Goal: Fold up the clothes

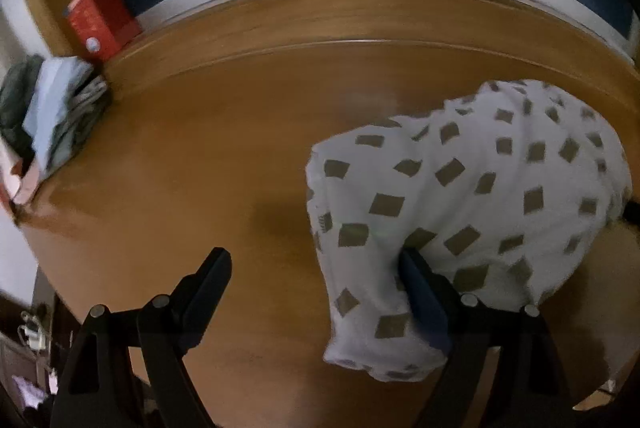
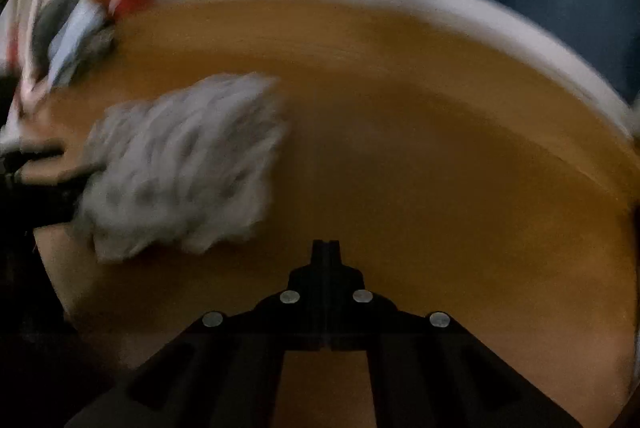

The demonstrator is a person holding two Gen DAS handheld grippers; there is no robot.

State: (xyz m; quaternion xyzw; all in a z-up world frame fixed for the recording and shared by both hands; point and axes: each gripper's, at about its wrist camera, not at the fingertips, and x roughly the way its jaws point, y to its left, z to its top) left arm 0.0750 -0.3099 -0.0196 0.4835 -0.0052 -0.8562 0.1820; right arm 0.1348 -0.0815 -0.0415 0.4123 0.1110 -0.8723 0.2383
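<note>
- Left wrist view: left gripper [image 1: 316, 260] spread wide. Its right finger is pushed against, or into, a fold of the white garment with grey-brown squares [image 1: 472, 187]; its left finger hangs over bare wooden table [image 1: 200, 131]. Nothing pinched — the cloth only drapes over 1 finger.
- Garment lies bunched, partly folded, on the table's right side in this view. A pile of other clothes [image 1: 52, 123] sits at the far left edge, well apart, just beside a red box [image 1: 100, 23].
- Right wrist view (heavily blurred): right gripper [image 2: 326, 248] with its 2 fingers pressed together, nothing between them, over bare table. The garment shows to its left, with the other tool at the garment's far side.
- Judgement: the step in hand looks like taking a fresh hold for the next fold. To do it well, get both fingers around 1 clean edge — not a bunched wad — and bring the right gripper to the matching corner so the fold lands square.
</note>
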